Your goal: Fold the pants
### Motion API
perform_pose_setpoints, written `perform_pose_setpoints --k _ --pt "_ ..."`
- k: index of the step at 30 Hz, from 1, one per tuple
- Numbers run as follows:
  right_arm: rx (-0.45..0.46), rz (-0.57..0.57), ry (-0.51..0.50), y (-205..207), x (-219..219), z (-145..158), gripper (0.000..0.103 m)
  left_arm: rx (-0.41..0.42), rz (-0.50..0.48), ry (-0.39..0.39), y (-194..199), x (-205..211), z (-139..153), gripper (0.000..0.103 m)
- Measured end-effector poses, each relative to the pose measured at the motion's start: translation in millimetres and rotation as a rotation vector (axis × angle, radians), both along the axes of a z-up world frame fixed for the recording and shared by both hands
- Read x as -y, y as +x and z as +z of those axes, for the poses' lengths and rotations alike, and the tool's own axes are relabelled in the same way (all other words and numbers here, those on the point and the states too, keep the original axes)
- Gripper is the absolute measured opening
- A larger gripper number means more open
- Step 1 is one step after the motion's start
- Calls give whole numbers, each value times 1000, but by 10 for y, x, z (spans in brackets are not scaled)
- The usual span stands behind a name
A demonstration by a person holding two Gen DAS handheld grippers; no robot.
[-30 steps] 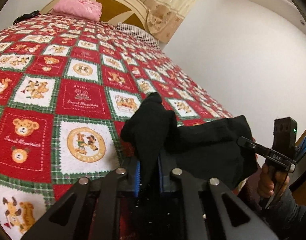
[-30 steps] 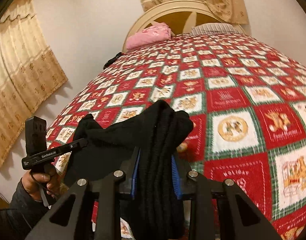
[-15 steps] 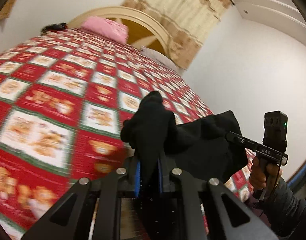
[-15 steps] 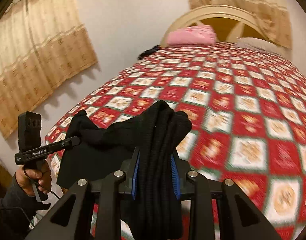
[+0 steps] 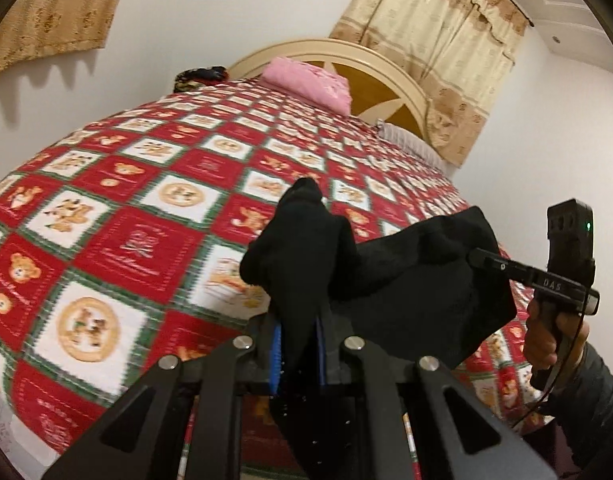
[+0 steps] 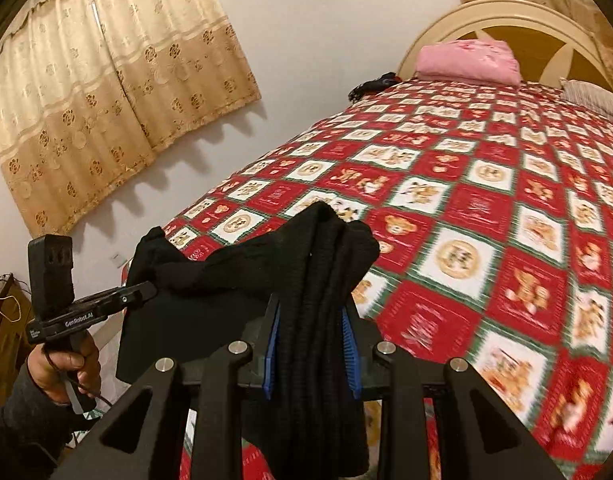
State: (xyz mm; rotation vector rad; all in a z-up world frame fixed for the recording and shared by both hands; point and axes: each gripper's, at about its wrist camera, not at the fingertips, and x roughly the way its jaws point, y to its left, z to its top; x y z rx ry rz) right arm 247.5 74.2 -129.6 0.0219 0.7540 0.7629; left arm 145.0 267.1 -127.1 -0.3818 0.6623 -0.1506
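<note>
Black pants hang in the air between my two grippers, above the near edge of the bed. My left gripper is shut on one bunched end, with cloth standing up between its blue pads. My right gripper is shut on a thicker bunch of the pants. In the left wrist view the right gripper shows at the right, held by a hand. The right wrist view has the left gripper at the left, biting the cloth, held by a hand.
The bed carries a red, green and white teddy-bear quilt. A pink folded blanket and a striped pillow lie by the rounded headboard. A dark bundle sits at the far corner. Beige curtains hang on the walls.
Both grippers have swung sideways together with the pants still held. The view has turned left, so more of the left wall and its curtain shows. Neither grip has changed.
</note>
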Motion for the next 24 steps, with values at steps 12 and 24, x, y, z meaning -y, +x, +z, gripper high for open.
perform_pose_setpoints --k 12,24 --pt "-52 -8 -30 237 -217 -235 28 -49 29 101 131 -132 -166 14" --pt "-118 -50 -21 418 -147 -482 29 -88 41 172 211 -93 -256 24"
